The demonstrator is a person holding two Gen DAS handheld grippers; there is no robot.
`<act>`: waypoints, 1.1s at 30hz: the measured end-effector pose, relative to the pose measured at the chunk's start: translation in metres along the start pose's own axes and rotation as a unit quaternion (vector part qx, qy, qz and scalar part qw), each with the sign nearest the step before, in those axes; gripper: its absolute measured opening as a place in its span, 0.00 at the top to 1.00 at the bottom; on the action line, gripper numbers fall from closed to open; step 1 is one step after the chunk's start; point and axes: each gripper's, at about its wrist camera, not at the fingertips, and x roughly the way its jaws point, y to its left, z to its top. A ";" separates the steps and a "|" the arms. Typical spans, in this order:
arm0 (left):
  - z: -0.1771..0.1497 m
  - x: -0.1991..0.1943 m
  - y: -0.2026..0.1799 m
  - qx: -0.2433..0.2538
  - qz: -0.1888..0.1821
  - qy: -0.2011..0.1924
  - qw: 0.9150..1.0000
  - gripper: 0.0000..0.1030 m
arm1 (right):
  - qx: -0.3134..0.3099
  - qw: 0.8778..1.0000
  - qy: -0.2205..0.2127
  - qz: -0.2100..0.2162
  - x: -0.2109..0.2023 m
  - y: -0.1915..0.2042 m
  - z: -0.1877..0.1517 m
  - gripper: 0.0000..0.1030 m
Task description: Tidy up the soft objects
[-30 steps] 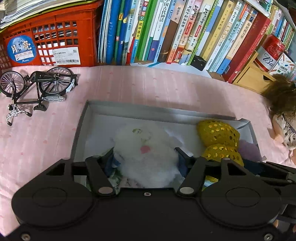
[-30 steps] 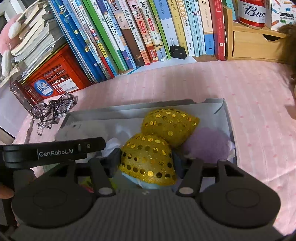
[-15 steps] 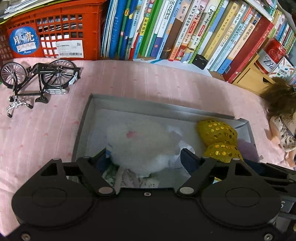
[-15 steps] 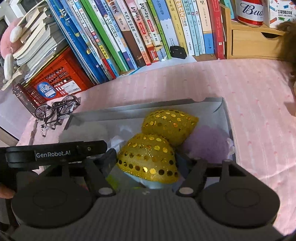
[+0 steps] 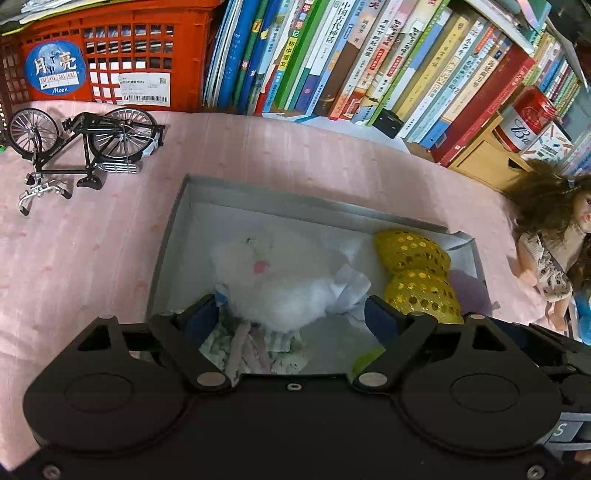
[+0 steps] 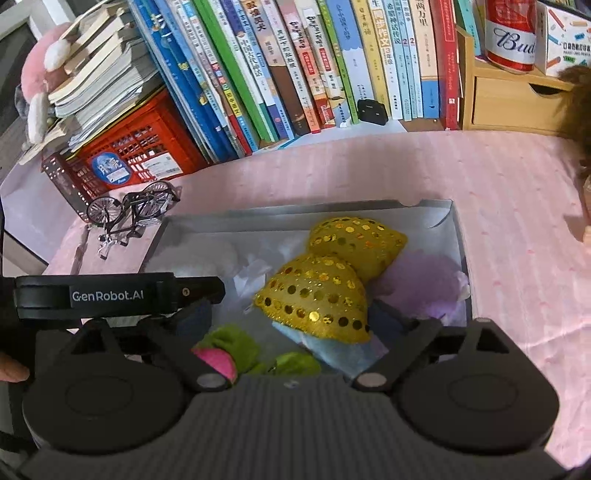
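A grey box (image 5: 173,236) (image 6: 458,236) lies on the pink cloth. A white plush toy (image 5: 273,280) lies in its left half. A gold sequinned bow (image 5: 413,273) (image 6: 332,273) lies to the right, over a pale purple soft thing (image 6: 424,280). A green and pink plush (image 6: 229,350) lies at the near wall. My left gripper (image 5: 291,314) is open, its fingers apart on either side of the white plush. My right gripper (image 6: 291,317) is open around the near lobe of the bow, with gaps on both sides.
A model bicycle (image 5: 81,147) stands left of the box. A red crate (image 5: 110,55) and a row of books (image 5: 369,62) line the back. A doll (image 5: 554,251) lies to the right, by a wooden drawer unit (image 6: 517,96) with a red can (image 6: 511,33).
Both grippers have opened and let go: the left released the white plush, the right released the gold bow. Both have drawn back a little from the box.
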 end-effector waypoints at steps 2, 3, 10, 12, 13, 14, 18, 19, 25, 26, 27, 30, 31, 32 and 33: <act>-0.002 -0.004 -0.001 0.004 -0.001 -0.002 1.000 0.16 | -0.006 1.000 0.000 -0.003 -0.002 0.003 -0.001 0.06; -0.003 -0.006 -0.002 0.004 -0.002 -0.003 1.000 0.16 | -0.008 1.000 0.000 -0.004 -0.003 0.005 -0.002 0.05; -0.011 -0.020 0.000 0.007 -0.010 -0.017 1.000 0.12 | -0.022 1.000 -0.010 -0.020 -0.015 0.010 -0.008 0.00; -0.014 -0.024 0.001 0.009 -0.009 -0.021 1.000 0.11 | -0.027 0.999 -0.014 -0.025 -0.019 0.010 -0.010 0.00; -0.015 -0.026 0.001 0.010 -0.008 -0.024 1.000 0.11 | -0.030 0.999 -0.016 -0.028 -0.021 0.011 -0.010 0.00; -0.017 -0.028 0.001 0.010 -0.008 -0.027 1.000 0.10 | -0.033 0.999 -0.019 -0.032 -0.023 0.011 -0.011 0.00; -0.022 -0.036 0.002 0.013 -0.004 -0.041 0.999 0.10 | -0.034 0.998 -0.028 -0.035 -0.030 0.011 -0.015 0.00; -0.023 -0.039 0.001 0.016 -0.002 -0.046 0.999 0.10 | -0.035 0.998 -0.030 -0.035 -0.032 0.011 -0.016 0.00; -0.034 -0.054 -0.006 0.045 0.000 -0.072 0.996 0.10 | -0.038 0.998 -0.033 -0.038 -0.038 0.010 -0.024 0.00; -0.037 -0.057 -0.007 0.049 0.000 -0.079 0.996 0.10 | -0.037 0.998 -0.035 -0.041 -0.038 0.009 -0.025 0.00; -0.039 -0.059 -0.008 0.053 0.000 -0.084 0.995 0.10 | -0.038 0.998 -0.039 -0.045 -0.039 0.009 -0.027 0.00; -0.044 -0.064 -0.012 0.061 0.002 -0.094 0.994 0.10 | -0.043 0.997 -0.049 -0.049 -0.043 0.008 -0.033 0.00; -0.046 -0.065 -0.013 0.064 0.004 -0.097 0.993 0.10 | -0.043 0.997 -0.051 -0.049 -0.044 0.008 -0.034 0.00; -0.047 -0.066 -0.014 0.066 0.005 -0.100 0.993 0.10 | -0.043 0.996 -0.055 -0.049 -0.045 0.008 -0.036 0.00; -0.048 -0.068 -0.014 0.068 0.008 -0.105 0.992 0.10 | -0.043 0.996 -0.058 -0.049 -0.046 0.007 -0.037 0.00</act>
